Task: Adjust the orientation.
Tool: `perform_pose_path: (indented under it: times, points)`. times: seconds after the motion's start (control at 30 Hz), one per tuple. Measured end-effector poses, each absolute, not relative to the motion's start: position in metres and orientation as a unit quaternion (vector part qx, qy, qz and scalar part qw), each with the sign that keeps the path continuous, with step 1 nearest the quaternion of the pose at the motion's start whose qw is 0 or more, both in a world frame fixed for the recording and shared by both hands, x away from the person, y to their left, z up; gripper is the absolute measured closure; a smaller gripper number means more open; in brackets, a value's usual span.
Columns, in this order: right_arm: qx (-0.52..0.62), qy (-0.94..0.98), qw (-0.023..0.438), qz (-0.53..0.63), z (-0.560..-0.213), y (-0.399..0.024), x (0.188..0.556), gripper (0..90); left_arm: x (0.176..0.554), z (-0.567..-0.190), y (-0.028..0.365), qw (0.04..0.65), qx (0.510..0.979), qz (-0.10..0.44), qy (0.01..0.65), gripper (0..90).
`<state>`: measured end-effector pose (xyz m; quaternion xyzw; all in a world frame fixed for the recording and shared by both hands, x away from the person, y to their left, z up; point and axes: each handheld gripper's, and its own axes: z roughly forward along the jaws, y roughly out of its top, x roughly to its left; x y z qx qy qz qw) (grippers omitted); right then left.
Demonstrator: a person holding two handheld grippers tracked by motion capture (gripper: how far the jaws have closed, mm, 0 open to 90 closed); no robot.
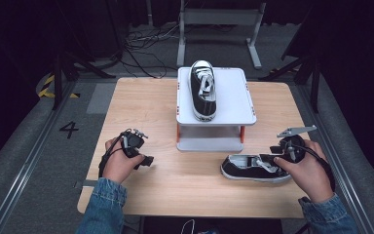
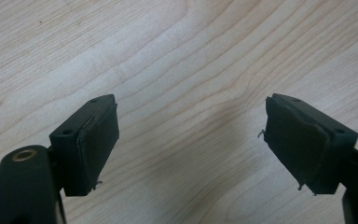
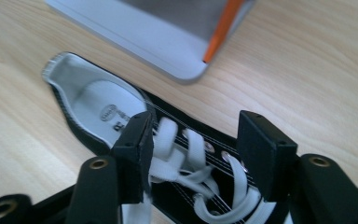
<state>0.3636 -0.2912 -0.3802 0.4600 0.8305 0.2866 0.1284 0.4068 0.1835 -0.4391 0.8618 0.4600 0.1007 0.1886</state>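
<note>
One black sneaker (image 1: 203,91) stands upright on the white platform (image 1: 233,97) at the far middle of the tabletop (image 1: 146,105), toe pointing away from the person, which looks like the place meant for the pair. Its mate, the second sneaker (image 1: 253,168), lies on the wood just in front of the platform and to its right, laces up and toe toward the right hand. The right claw (image 1: 275,157) hangs over that shoe's laces with its jaws apart; in the right gripper view the white laces (image 3: 186,154) sit between the pads, but no pad seems to press on them, so the shoe appears to rest free, though the angle makes this hard to be sure of. The jaws straddle the lacing probably because the upper there gives a narrow ridge to pinch.

The left claw (image 1: 145,160) rests low near the left front of the tabletop, well apart from both shoes, jaws spread wide over bare wood with nothing between them; it looks idle.

The tabletop is pale wood grain, smooth and matte. Around it the room is dark, with grey floor, loose cables (image 1: 143,46) behind, a metal frame (image 1: 221,19), and a floor marking "4" (image 1: 69,129) at the left.
</note>
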Motion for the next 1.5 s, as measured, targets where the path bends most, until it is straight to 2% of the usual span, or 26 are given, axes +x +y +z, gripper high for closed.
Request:
perform_pose_path:
  times: [0.17, 0.33, 0.43, 0.5, 0.57, 0.67, 0.73, 0.8, 0.83, 0.9, 1.07, 1.2, 1.4, 1.5]
  points:
    - [0.444, 0.841, 0.138, 0.278, -0.386, -0.285, 0.363, 43.7, 0.411, -0.44, 0.176, 0.189, 0.865, 0.097, 0.454, 18.4]
    - [0.454, 0.834, 0.113, 0.292, -0.388, -0.272, 0.361, 37.6, 0.414, -0.441, 0.172, 0.186, 0.87, 0.092, 0.448, 18.5]
    - [0.468, 0.834, 0.137, 0.258, -0.397, -0.269, 0.367, 36.7, 0.413, -0.441, 0.173, 0.188, 0.87, 0.093, 0.447, 18.5]
    - [0.483, 0.834, 0.134, 0.229, -0.405, -0.269, 0.372, 32.4, 0.412, -0.44, 0.175, 0.189, 0.867, 0.094, 0.451, 18.6]
    - [0.491, 0.833, 0.128, 0.223, -0.412, -0.268, 0.372, 32.4, 0.412, -0.44, 0.176, 0.19, 0.867, 0.094, 0.451, 18.5]
    - [0.507, 0.818, 0.16, 0.22, -0.419, -0.262, 0.367, 34.3, 0.409, -0.439, 0.18, 0.19, 0.864, 0.096, 0.457, 18.6]
    - [0.512, 0.813, 0.162, 0.225, -0.419, -0.263, 0.366, 37.7, 0.408, -0.439, 0.183, 0.191, 0.863, 0.095, 0.457, 18.5]
    - [0.518, 0.811, 0.154, 0.223, -0.416, -0.266, 0.367, 51.5, 0.406, -0.439, 0.186, 0.19, 0.862, 0.098, 0.459, 18.5]
    - [0.514, 0.814, 0.141, 0.231, -0.411, -0.267, 0.369, 63.7, 0.406, -0.439, 0.187, 0.191, 0.861, 0.098, 0.462, 18.5]
    - [0.49, 0.831, 0.139, 0.224, -0.404, -0.266, 0.371, 72.1, 0.406, -0.44, 0.188, 0.19, 0.86, 0.098, 0.463, 18.5]
    - [0.442, 0.863, 0.12, 0.215, -0.392, -0.27, 0.378, 75.4, 0.405, -0.44, 0.189, 0.189, 0.861, 0.095, 0.463, 18.5]
    - [0.407, 0.882, 0.124, 0.203, -0.379, -0.276, 0.384, 75.9, 0.405, -0.441, 0.189, 0.186, 0.861, 0.094, 0.464, 18.5]
    - [0.368, 0.897, 0.155, 0.189, -0.349, -0.289, 0.399, 75.9, 0.406, -0.441, 0.188, 0.188, 0.86, 0.096, 0.465, 18.5]
    - [0.337, 0.912, 0.16, 0.169, -0.343, -0.296, 0.418, 75.7, 0.406, -0.441, 0.186, 0.188, 0.861, 0.094, 0.463, 18.6]
